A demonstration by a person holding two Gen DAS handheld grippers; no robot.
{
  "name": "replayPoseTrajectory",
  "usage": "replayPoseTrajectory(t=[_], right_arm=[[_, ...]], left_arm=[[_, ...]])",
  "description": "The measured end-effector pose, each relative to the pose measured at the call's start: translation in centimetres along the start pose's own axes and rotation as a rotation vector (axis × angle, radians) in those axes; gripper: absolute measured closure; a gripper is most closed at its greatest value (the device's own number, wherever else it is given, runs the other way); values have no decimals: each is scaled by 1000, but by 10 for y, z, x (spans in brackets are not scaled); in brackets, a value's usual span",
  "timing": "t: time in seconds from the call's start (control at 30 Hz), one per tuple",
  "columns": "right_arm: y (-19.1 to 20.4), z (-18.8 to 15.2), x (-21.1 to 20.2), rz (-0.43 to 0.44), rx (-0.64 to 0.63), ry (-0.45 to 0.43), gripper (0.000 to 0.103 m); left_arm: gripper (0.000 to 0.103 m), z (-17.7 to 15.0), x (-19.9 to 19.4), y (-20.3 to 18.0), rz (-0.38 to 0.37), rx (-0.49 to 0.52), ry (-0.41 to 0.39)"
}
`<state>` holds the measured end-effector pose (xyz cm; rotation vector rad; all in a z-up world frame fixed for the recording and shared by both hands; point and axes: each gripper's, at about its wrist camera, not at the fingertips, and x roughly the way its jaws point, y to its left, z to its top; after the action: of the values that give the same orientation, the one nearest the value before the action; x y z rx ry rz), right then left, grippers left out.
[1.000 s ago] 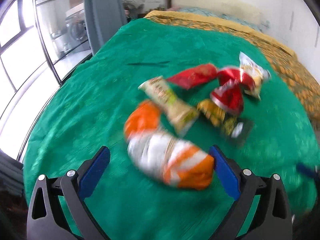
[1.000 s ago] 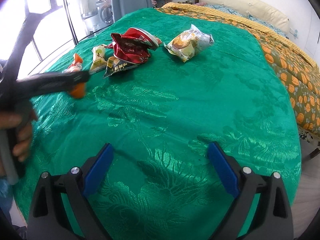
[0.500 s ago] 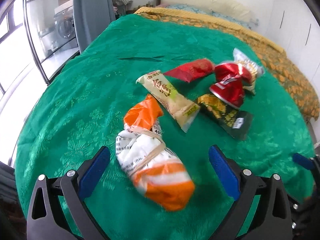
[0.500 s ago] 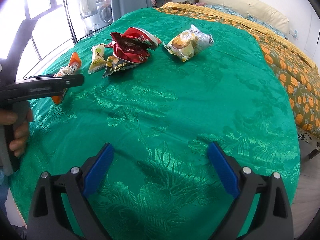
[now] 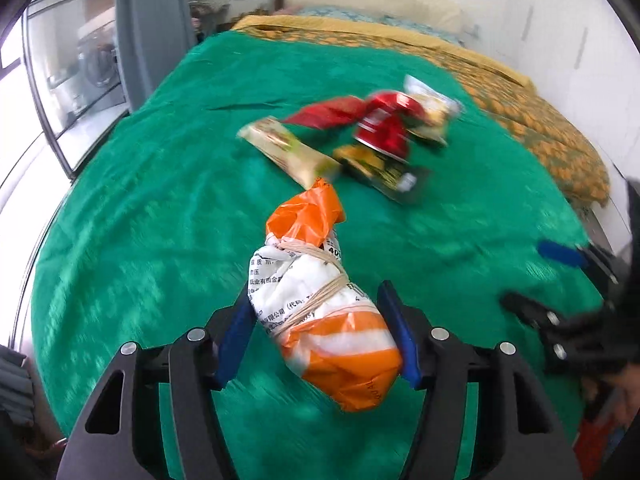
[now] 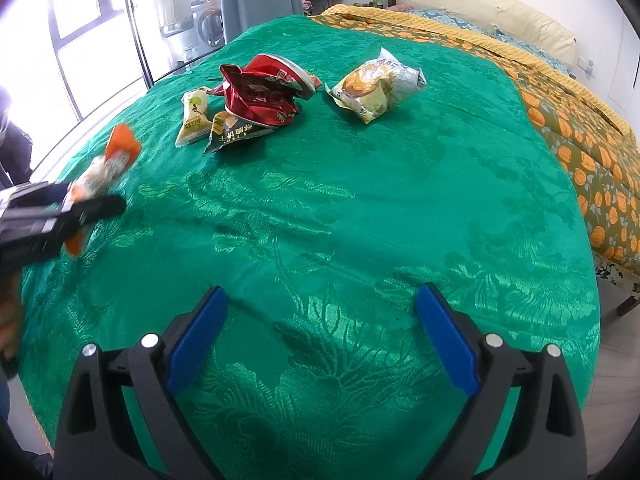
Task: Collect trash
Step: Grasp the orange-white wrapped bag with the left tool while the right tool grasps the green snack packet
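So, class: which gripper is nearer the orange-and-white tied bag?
Left. The left gripper has its fingers closing around the orange-and-white tied bag; the right gripper is off to its right, open, over bare green bedspread.

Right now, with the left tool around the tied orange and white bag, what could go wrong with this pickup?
1. The left tool, whose jaws have just been closing, pinches only the lower end of the orange and white bag; the long soft bundle may sag or slip out.
2. The elastic bands could snag on a pad.
3. The other wrappers, such as the red wrapper, lie in a tight pile, so later grabs may catch several at once.
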<state>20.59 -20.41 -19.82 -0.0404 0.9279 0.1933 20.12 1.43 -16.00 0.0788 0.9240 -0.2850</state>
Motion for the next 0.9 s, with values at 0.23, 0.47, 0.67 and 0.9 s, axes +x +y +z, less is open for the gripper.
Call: replayPoseTrajectory(t=[0.23, 0.47, 0.67, 0.9], right_arm=[[3, 4, 0, 17, -12, -2, 10], [25, 65, 19, 147, -68, -46, 11], [45, 106, 62, 186, -95, 37, 28], [45, 105, 58, 161, -123, 43, 63]], left_arm=[[27, -10, 8, 3, 26, -6, 5], [19, -9, 14, -7, 59, 28, 23], [17, -9, 16, -6, 55, 24, 26], [16, -10, 16, -6, 49, 22, 27]])
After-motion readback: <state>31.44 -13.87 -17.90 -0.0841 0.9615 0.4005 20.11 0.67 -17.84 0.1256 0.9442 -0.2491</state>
